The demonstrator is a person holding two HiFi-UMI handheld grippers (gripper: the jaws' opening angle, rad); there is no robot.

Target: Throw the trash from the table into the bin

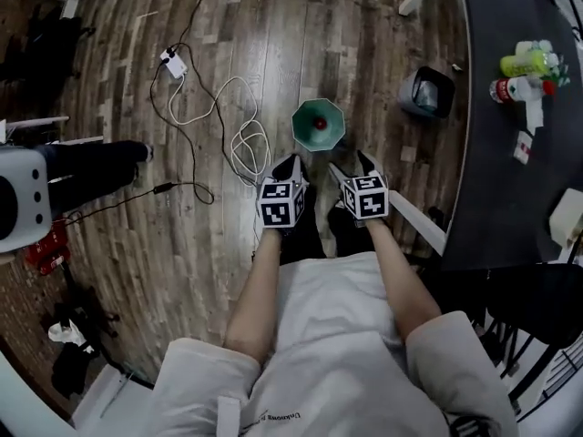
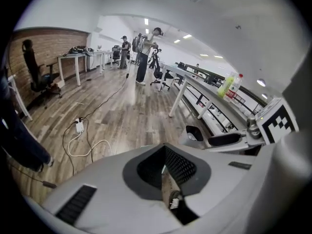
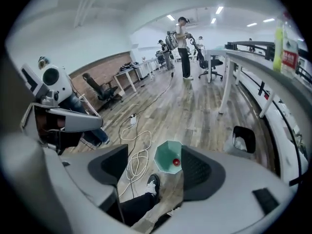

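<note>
We see the green bin (image 1: 305, 116) on the floor only from the head and the right gripper view; a red thing (image 1: 320, 123) lies in it. The right gripper (image 3: 153, 167) is spread and empty, the bin showing between its jaws. The left gripper (image 2: 163, 167) is clenched on nothing. The bottles (image 1: 528, 62) stand on the table (image 1: 492, 153), well apart from the green bin, their labels too small to read.

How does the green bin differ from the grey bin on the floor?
The green bin is eight-sided, the grey bin squarish. The green bin holds a small red thing; the grey bin has a dark lining. The green bin stands by the shoes, the grey bin by the table. Both are open-topped.
</note>
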